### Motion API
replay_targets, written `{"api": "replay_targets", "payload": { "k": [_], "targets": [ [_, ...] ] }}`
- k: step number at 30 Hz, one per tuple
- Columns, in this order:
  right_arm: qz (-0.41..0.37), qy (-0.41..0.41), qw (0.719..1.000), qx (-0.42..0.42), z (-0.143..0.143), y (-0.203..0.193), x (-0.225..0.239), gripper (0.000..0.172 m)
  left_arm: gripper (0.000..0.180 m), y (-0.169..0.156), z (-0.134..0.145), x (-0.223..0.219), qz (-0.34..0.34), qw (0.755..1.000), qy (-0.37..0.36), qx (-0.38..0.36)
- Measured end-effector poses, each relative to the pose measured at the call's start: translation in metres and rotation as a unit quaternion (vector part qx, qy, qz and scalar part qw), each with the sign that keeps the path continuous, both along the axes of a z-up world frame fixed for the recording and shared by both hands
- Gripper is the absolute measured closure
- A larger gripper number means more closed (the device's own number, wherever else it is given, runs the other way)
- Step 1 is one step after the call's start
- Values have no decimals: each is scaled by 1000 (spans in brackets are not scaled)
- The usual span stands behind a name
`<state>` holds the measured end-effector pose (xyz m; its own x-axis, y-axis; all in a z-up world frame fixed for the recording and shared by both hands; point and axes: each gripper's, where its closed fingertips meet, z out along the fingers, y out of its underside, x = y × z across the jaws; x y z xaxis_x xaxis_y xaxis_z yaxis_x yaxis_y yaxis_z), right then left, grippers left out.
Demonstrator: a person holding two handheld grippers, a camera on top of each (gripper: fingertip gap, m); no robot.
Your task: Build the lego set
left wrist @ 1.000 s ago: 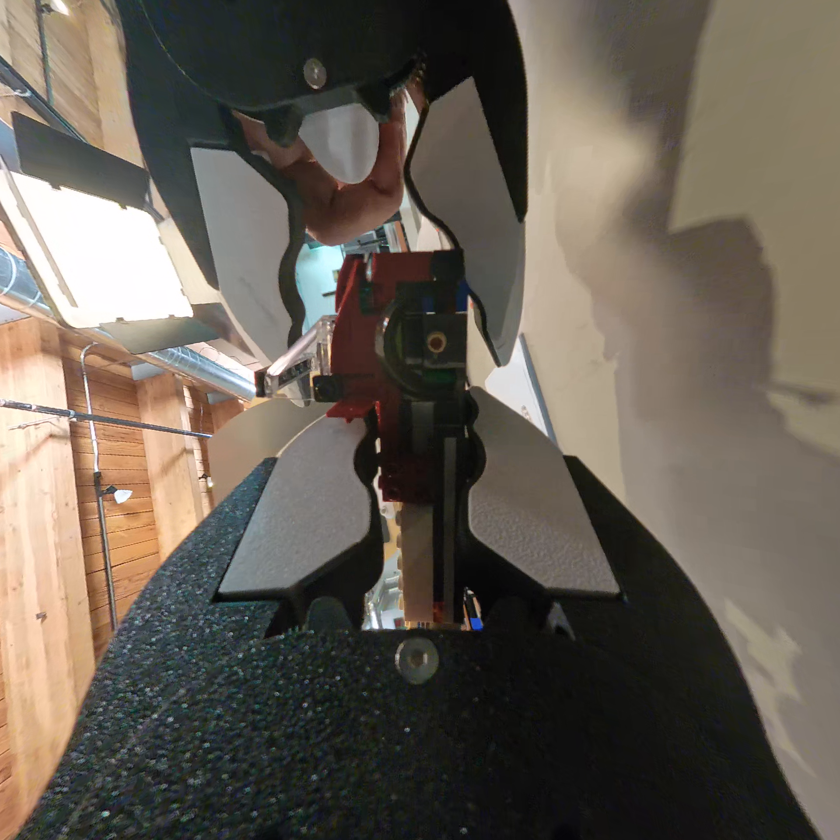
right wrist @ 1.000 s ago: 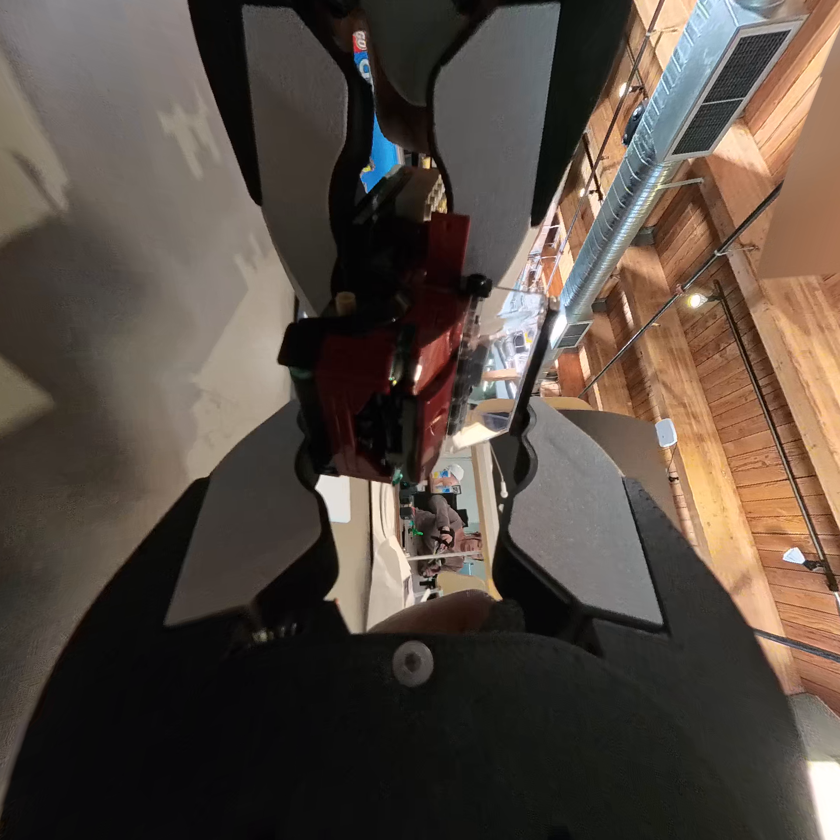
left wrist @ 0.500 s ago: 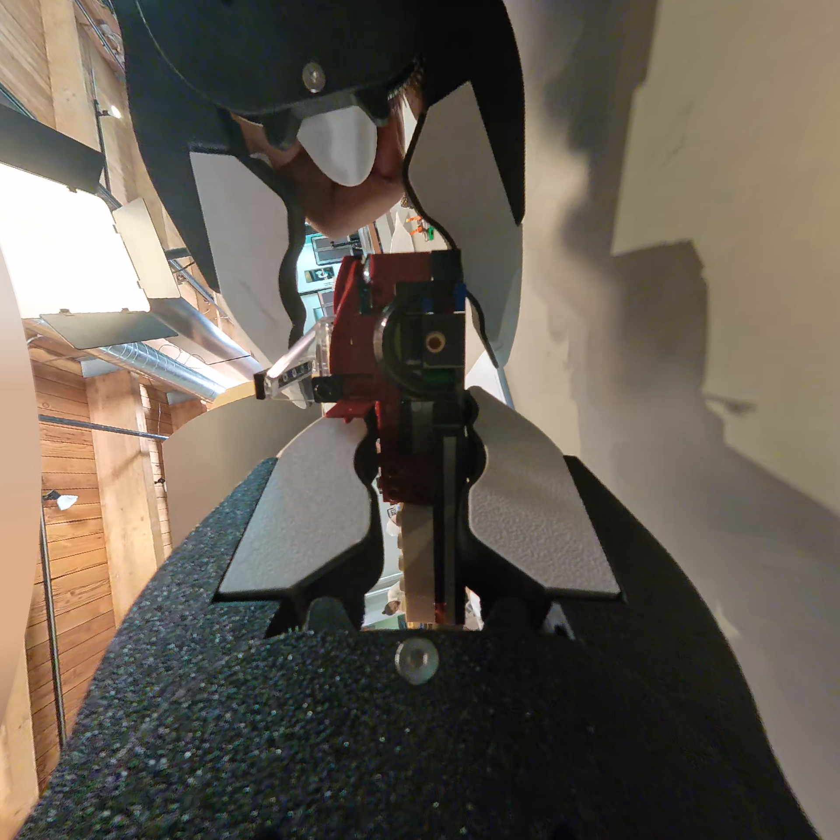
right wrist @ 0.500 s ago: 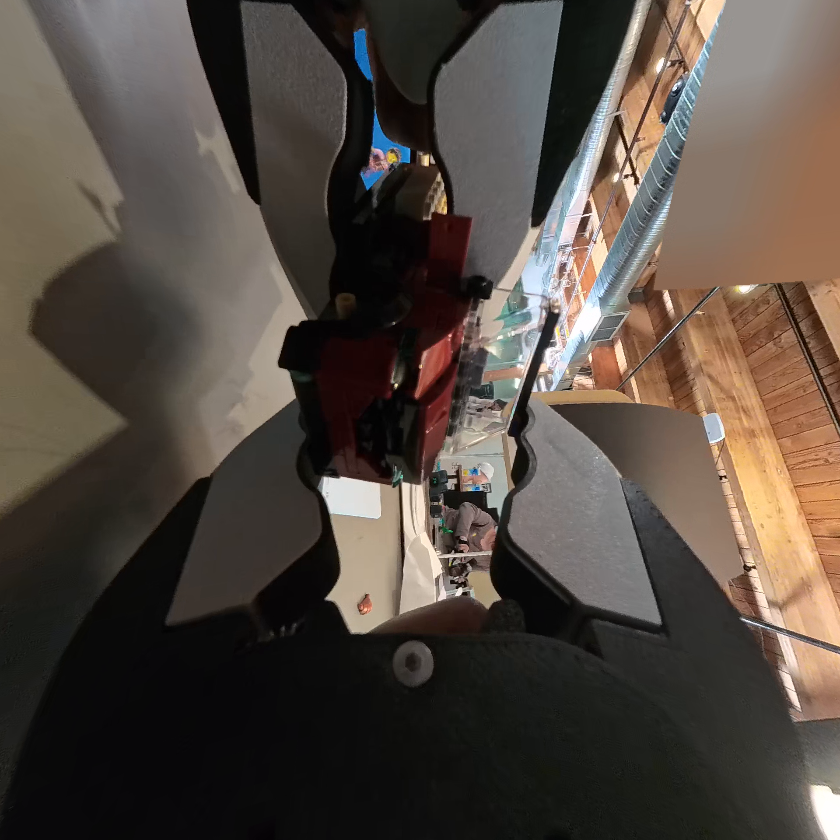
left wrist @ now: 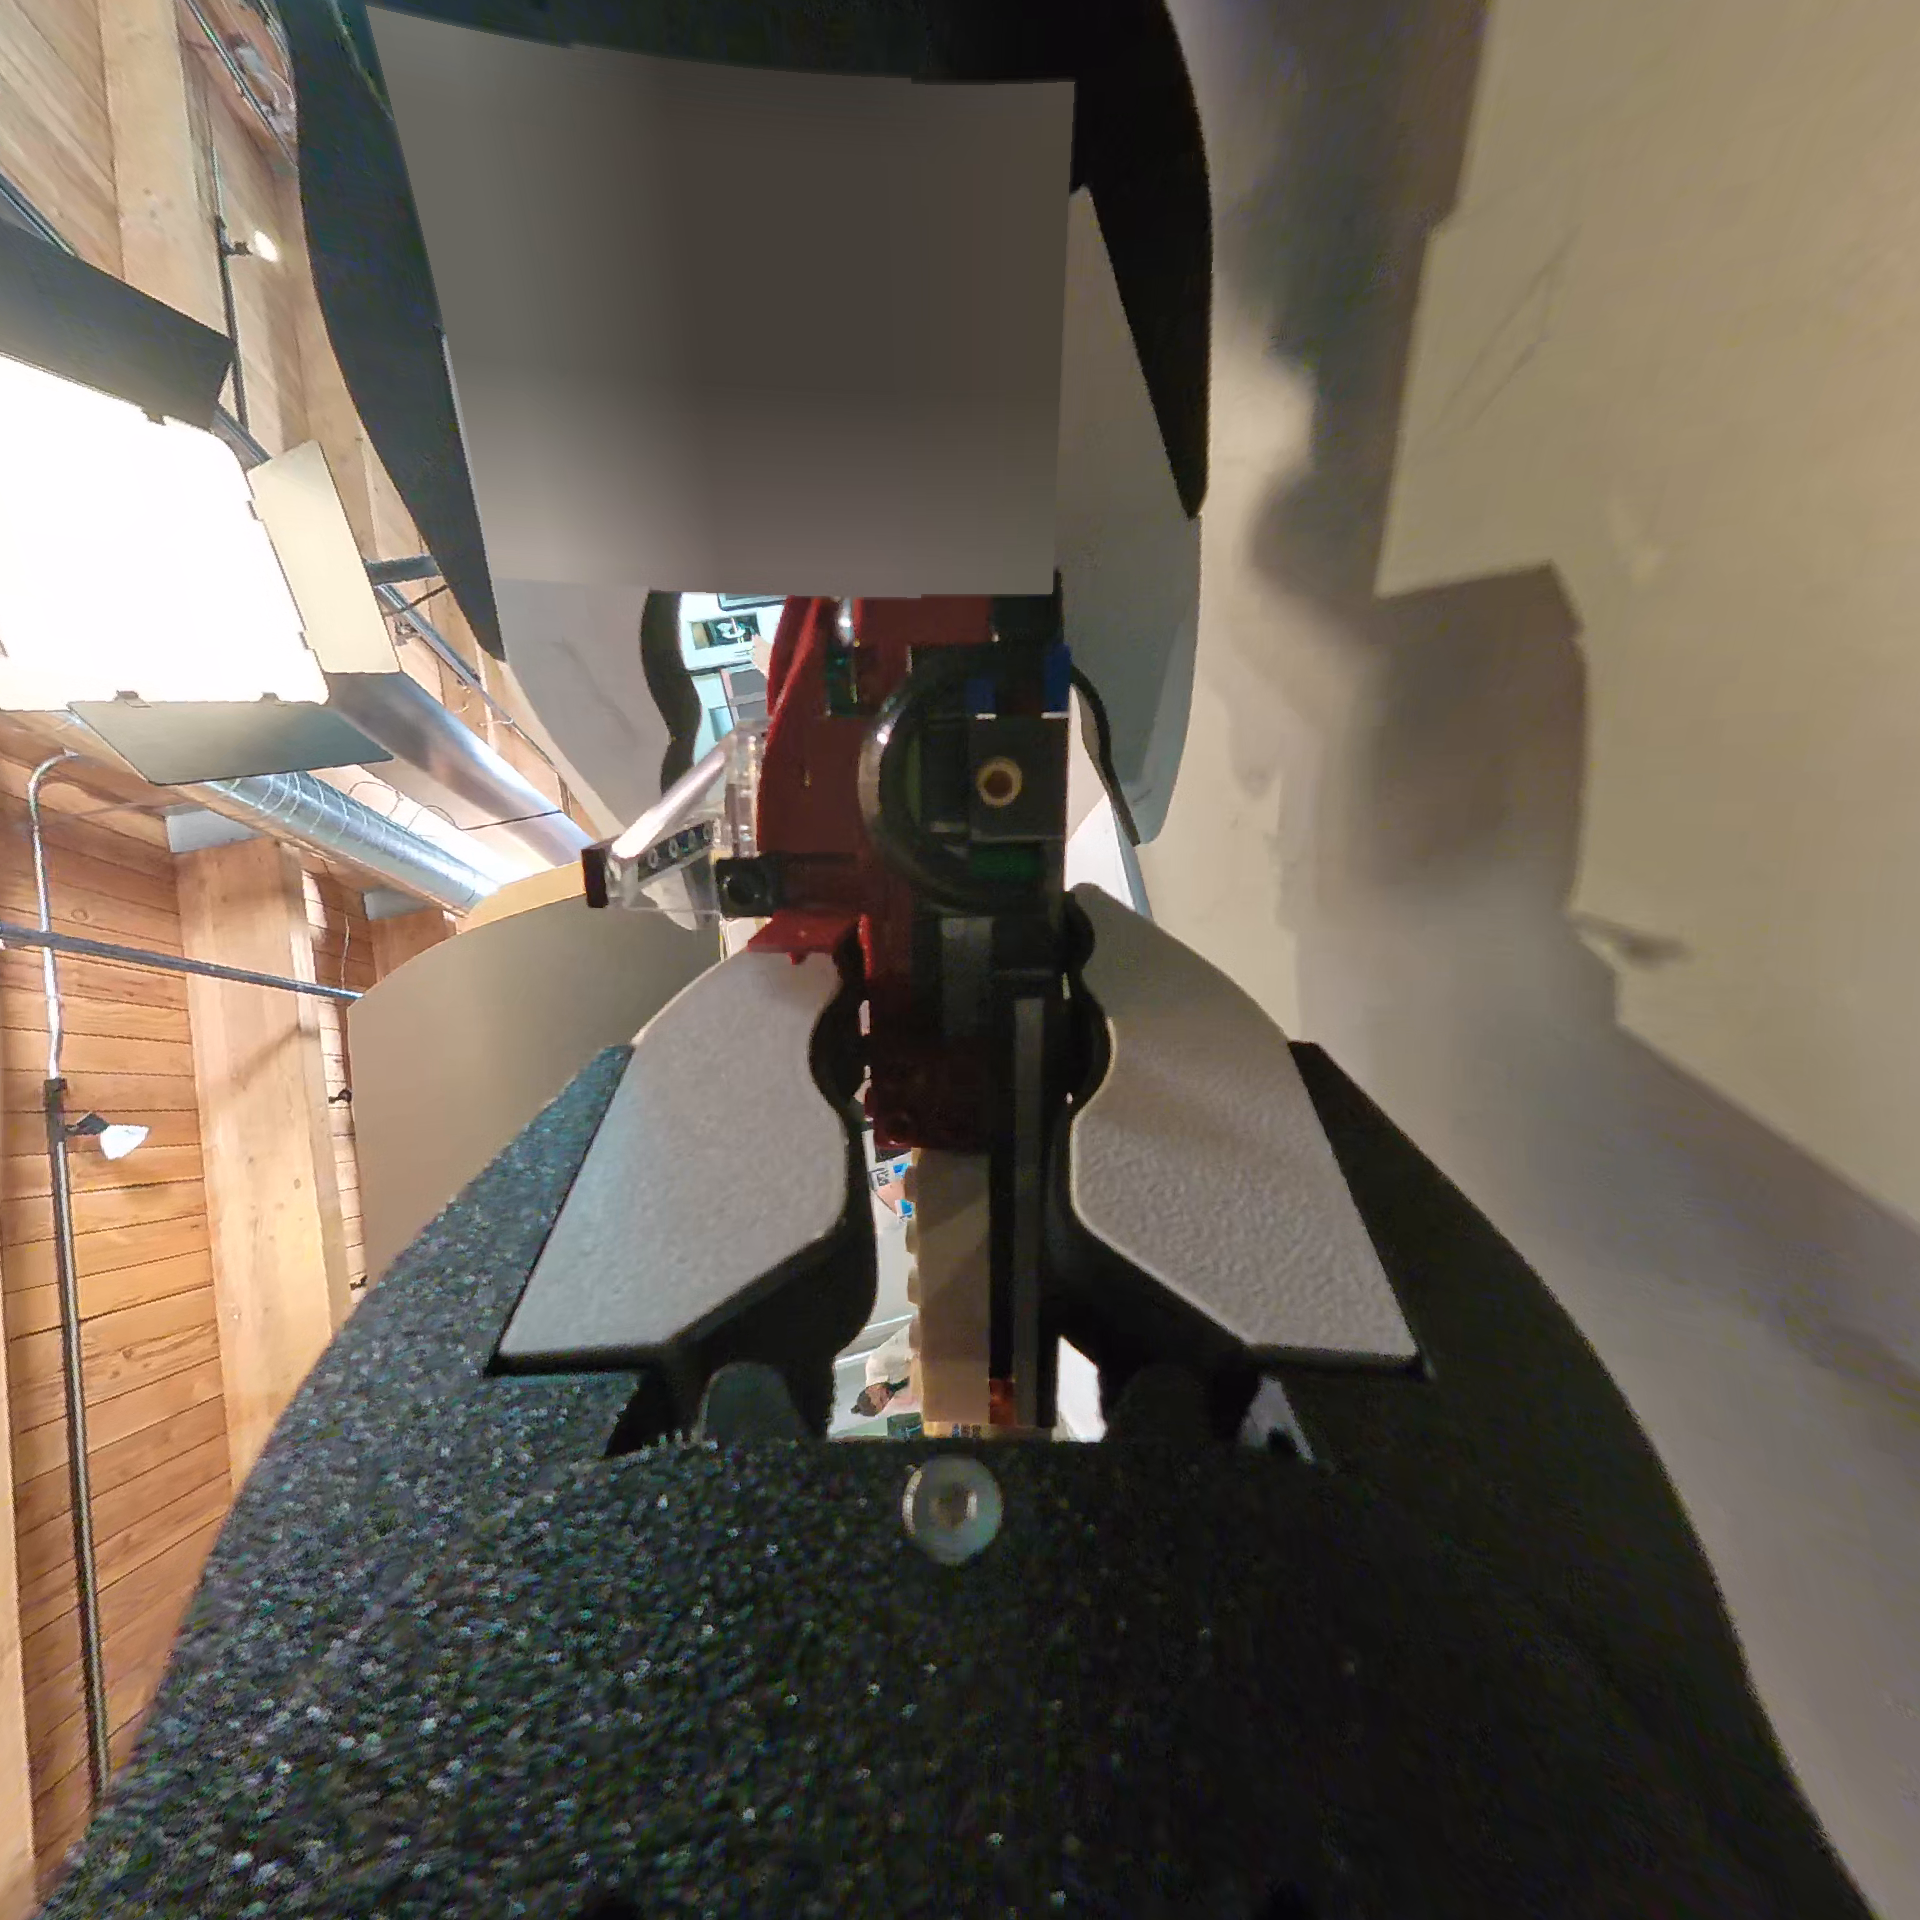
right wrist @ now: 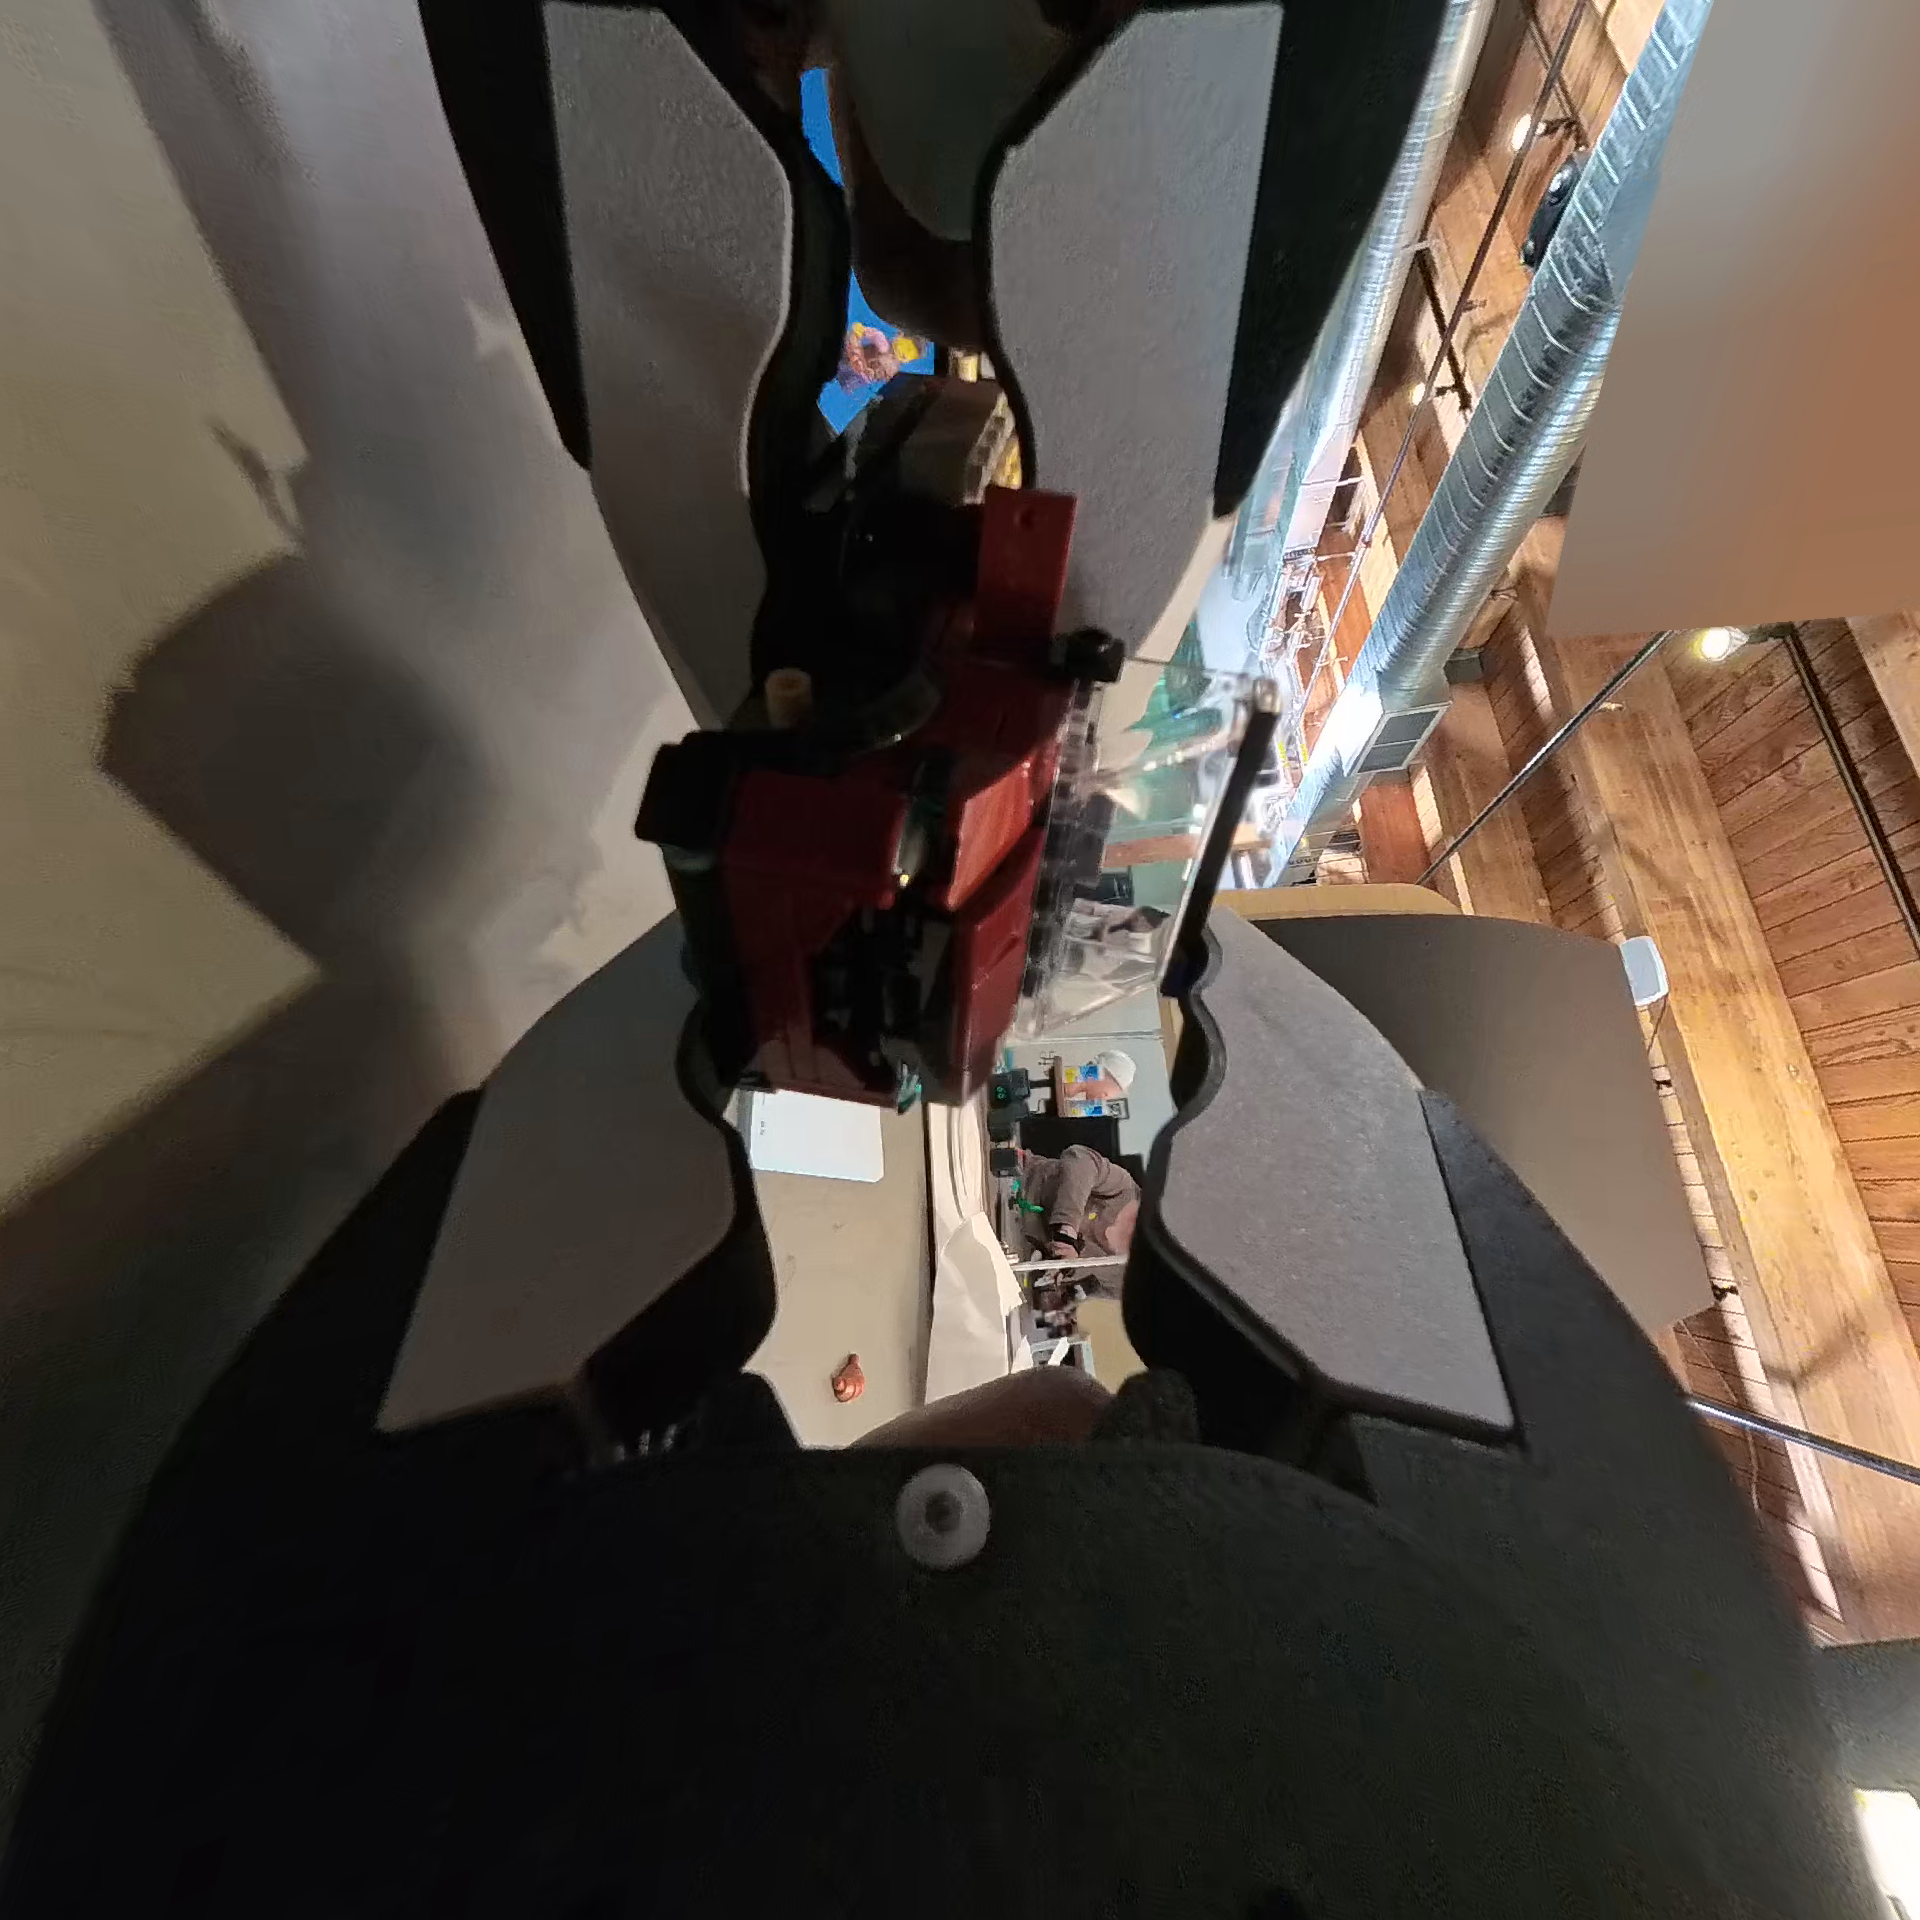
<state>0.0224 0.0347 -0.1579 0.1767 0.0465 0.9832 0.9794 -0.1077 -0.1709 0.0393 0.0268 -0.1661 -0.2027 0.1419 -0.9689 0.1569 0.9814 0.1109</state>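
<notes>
while the left tool [left wrist: 961, 997] clamps the dark red brick model [left wrist: 914, 831] and the right tool [right wrist: 940, 997] spans its body and clear windshield [right wrist: 1132, 862], both grips are best kept square and gentle.

Swung both grippers, toy car [left wrist: 940, 831] clamped between; lamp [left wrist: 135, 561], ducts [right wrist: 1496, 436], shadows shifted across views.

Warm side light casts hard shadows on the wall [left wrist: 1558, 727]; fisheye-bent edges, slight blur.
</notes>
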Motion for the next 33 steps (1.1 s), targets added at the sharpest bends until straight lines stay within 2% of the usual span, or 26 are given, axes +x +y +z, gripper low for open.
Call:
{"api": "replay_targets", "payload": {
  "k": [10, 16, 28, 33],
  "targets": [
    [25, -29, 999, 9, -2, -4, -9, 85, 146, 0, -6, -1, 1, 1000, 7, -15],
    [44, -37, 998, 14, 0, -5, -20, 90, 147, -2, -5, -2, -2, 1000, 4, -15],
    [54, -20, 998, 4, -1, -6, -21, 92, 146, -3, -5, -3, -4, 1000, 7, -11],
    [35, -4, 999, 0, -3, -3, -17, 92, 146, 1, -8, -3, 8, 999, 22, -39]
  ]
}}
